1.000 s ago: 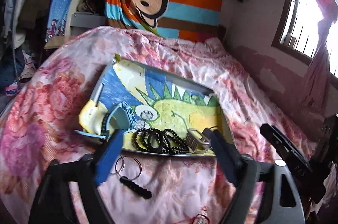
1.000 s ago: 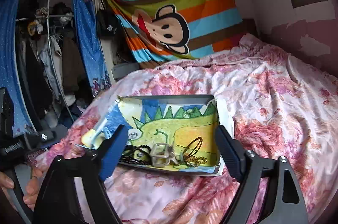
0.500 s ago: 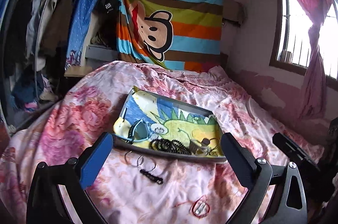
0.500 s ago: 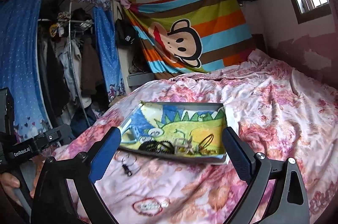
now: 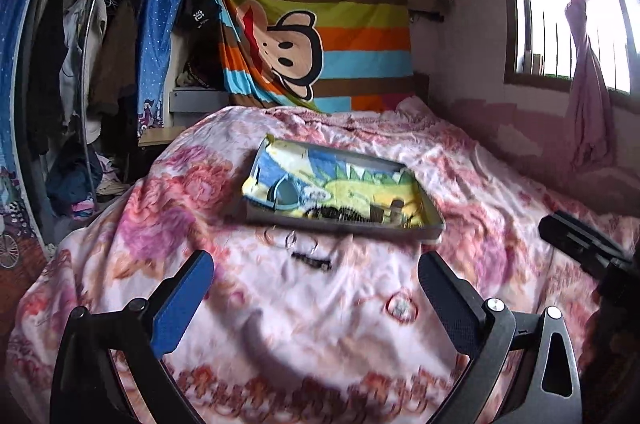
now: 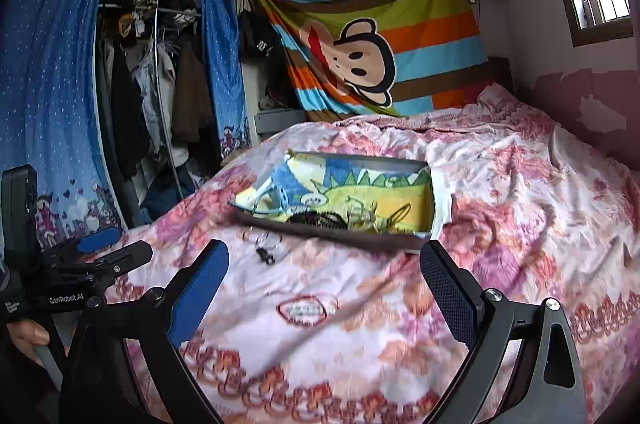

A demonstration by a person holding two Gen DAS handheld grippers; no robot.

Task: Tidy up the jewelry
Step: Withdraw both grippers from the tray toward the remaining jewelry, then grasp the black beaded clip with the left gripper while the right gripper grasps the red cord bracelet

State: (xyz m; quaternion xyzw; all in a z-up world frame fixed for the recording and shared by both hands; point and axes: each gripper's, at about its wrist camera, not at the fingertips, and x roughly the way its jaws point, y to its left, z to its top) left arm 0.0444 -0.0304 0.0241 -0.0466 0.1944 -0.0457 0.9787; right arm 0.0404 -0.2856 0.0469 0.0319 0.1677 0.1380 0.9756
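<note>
A shallow grey tray (image 5: 344, 227) lined with a dinosaur-print cloth lies on the floral bed; it also shows in the right wrist view (image 6: 340, 238). Inside it are black bead bracelets (image 5: 334, 212) (image 6: 316, 220), a blue bangle (image 5: 280, 194) and metal pieces (image 6: 362, 218). Thin rings with a black piece (image 5: 308, 256) (image 6: 266, 250) lie on the cover just in front of the tray. My left gripper (image 5: 316, 278) and right gripper (image 6: 324, 266) are both open and empty, held back over the bed's near end.
The floral bed cover (image 5: 280, 324) fills the foreground. A small red-rimmed label (image 5: 400, 306) lies on it near the right. A clothes rack with blue curtains (image 6: 60, 84) stands left of the bed. A window (image 5: 560, 24) is on the right.
Both grippers have pulled back and up from the tray, which now looks smaller and farther. Both stay open and empty. The jewelry has not moved.
</note>
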